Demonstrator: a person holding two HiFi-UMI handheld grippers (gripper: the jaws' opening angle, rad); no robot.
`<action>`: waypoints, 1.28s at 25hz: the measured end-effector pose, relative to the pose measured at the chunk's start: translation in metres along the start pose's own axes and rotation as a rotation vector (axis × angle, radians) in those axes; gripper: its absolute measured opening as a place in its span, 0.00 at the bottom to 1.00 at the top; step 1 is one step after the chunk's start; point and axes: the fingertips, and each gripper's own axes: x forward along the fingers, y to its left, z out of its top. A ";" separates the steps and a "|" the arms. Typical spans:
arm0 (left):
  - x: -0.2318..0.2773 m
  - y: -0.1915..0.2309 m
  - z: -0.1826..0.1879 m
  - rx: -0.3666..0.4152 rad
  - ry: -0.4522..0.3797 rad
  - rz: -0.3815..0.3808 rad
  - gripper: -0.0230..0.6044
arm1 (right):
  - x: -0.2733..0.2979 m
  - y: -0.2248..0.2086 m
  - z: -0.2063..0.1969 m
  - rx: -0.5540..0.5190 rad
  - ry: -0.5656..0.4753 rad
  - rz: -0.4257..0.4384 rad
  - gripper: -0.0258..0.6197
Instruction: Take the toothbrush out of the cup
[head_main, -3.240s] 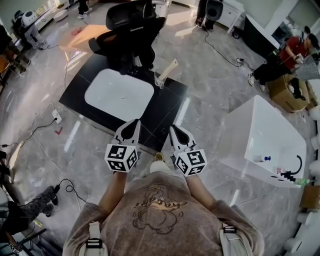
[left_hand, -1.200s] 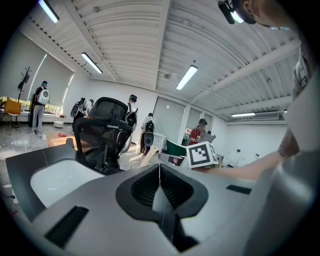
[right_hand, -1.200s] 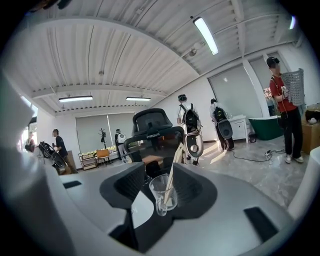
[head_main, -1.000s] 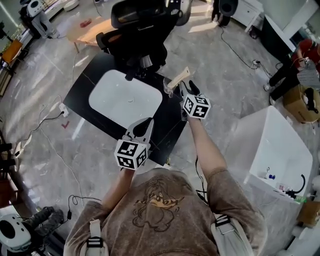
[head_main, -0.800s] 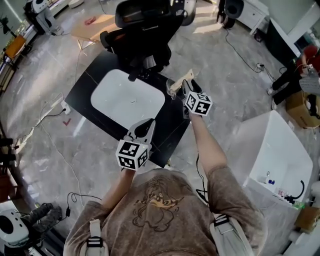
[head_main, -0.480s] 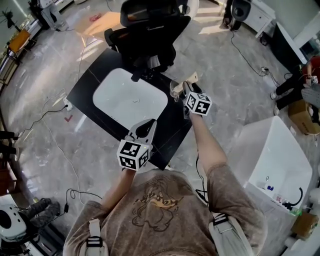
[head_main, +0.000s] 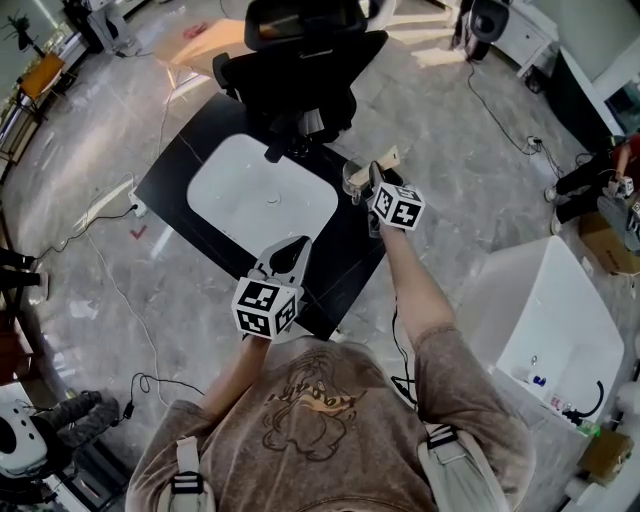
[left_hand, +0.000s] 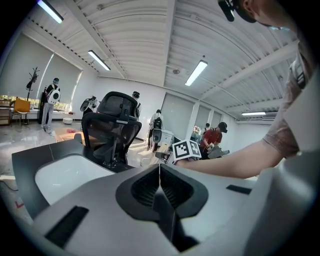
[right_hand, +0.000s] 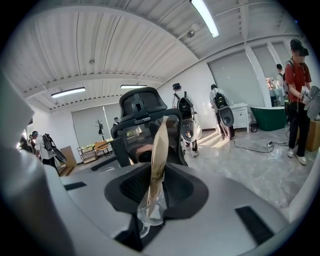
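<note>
Right gripper (head_main: 376, 178) is closed onto the paper-wrapped toothbrush (right_hand: 159, 150); its jaws have just been closing and are seen pressed against both sides of the wrapper. Toothbrush is stood upright, slightly tilted, in the clear cup (right_hand: 149, 215). Cup is set at the far right corner of the black worktop (head_main: 330, 235), just beside the white basin (head_main: 260, 195). Left gripper (left_hand: 160, 172) is held over the worktop's near edge, jaws together, nothing between them. Office chair (head_main: 300, 60) is noted beyond.
</note>
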 end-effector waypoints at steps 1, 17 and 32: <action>-0.001 0.001 0.000 -0.001 0.000 0.002 0.07 | 0.000 0.001 0.000 0.000 -0.001 0.000 0.18; -0.005 -0.010 -0.001 -0.012 0.001 -0.033 0.07 | -0.028 0.023 0.083 -0.062 -0.108 0.028 0.17; -0.027 -0.025 -0.010 -0.009 -0.017 -0.057 0.07 | -0.135 0.068 0.077 -0.062 -0.186 0.075 0.17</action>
